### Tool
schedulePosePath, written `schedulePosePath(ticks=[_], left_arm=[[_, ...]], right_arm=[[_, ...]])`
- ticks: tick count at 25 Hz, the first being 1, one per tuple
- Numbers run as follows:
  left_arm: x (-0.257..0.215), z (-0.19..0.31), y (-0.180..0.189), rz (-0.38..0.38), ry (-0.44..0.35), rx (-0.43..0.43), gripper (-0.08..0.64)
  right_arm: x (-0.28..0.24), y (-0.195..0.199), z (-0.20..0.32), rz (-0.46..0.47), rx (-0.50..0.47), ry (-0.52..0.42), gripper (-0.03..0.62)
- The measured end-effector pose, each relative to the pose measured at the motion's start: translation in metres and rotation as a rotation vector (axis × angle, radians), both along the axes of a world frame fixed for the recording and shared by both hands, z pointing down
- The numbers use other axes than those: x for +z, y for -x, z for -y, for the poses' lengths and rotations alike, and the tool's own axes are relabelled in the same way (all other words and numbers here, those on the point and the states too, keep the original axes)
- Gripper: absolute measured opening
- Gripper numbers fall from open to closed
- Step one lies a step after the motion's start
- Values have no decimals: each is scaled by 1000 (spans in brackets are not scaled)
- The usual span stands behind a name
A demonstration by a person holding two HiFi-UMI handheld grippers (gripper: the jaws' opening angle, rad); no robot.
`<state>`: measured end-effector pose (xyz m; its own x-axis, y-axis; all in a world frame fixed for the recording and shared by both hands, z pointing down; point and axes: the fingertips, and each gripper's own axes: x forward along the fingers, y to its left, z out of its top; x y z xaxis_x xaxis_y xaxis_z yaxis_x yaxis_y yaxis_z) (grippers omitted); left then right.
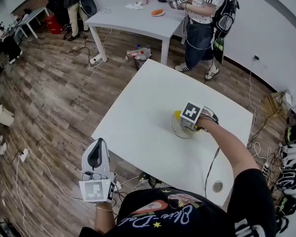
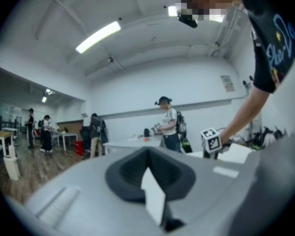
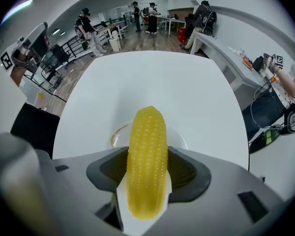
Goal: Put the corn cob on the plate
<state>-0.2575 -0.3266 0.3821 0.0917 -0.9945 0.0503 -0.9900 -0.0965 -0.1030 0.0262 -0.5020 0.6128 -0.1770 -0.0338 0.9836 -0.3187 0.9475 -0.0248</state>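
Note:
My right gripper [image 1: 183,121] hovers over the clear glass plate [image 1: 181,131] on the white table [image 1: 143,107] and is shut on the yellow corn cob [image 1: 177,115]. In the right gripper view the corn cob [image 3: 147,161] lies lengthwise between the jaws of my right gripper [image 3: 147,183], its tip out over the plate [image 3: 118,132] below. My left gripper [image 1: 97,151] is held off the table's near-left edge, above the floor. In its own view the left gripper [image 2: 150,183] points up into the room, jaws together and holding nothing.
A cable grommet [image 1: 217,186] sits in the table's near right corner. Beyond it stands a second white table [image 1: 133,21] with an orange plate [image 1: 158,12], and a person [image 1: 203,19] holding grippers. Cables and a power strip [image 1: 94,59] lie on the wooden floor.

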Motion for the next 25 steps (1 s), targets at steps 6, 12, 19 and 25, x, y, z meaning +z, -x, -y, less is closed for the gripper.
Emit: schedulePosePath(ticks=[6, 12, 19, 25], left_arm=[[1, -7, 11, 14, 15, -11, -12], [0, -9, 9, 17, 7, 7, -14], [-11, -2, -8, 18, -41, 82, -14], [-34, 22, -47, -20, -88, 225, -14]], right_arm=[[15, 11, -4, 38, 22, 16, 252], [21, 10, -8, 132, 14, -46, 255], [-66, -1, -6, 471, 184, -327, 253], [-199, -58, -50, 952, 646, -731, 151]])
